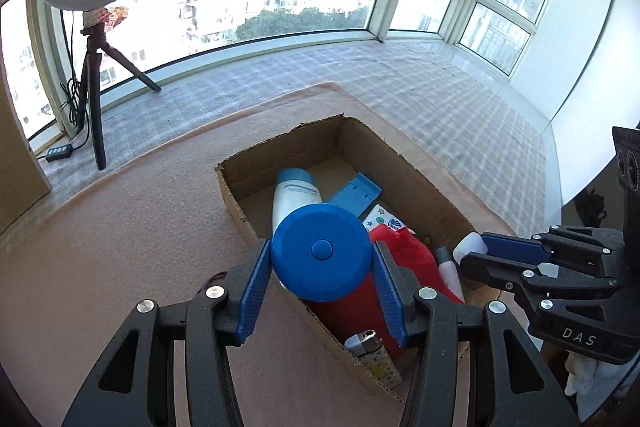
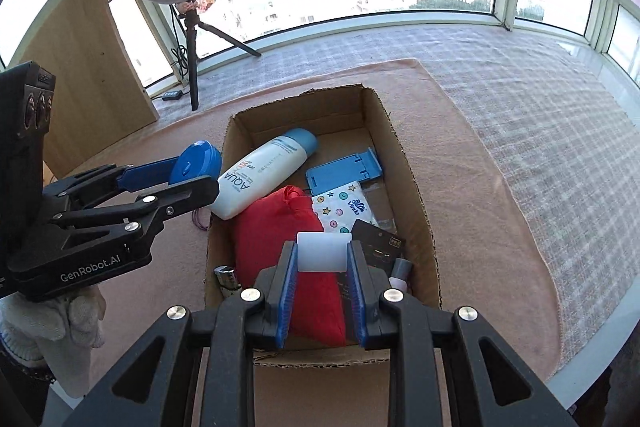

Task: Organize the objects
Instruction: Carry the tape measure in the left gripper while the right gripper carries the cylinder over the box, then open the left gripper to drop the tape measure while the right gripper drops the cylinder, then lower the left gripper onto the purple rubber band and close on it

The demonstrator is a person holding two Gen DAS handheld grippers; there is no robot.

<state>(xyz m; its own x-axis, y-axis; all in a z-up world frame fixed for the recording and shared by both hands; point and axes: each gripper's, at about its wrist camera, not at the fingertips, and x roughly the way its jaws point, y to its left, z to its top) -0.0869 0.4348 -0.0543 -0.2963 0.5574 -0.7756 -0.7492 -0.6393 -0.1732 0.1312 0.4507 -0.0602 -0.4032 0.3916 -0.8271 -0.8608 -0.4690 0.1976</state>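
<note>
1. Our right gripper is clamped on a small white cylinder over the near end of the cardboard box; let go here, it could roll off the red pouch beneath.
2. Our left gripper grasps a blue round case above the box's left wall; released early, we judge it lands on the pink mat.
3. Farther in, the sunscreen bottle lies tilted, leaving little free floor.
</note>
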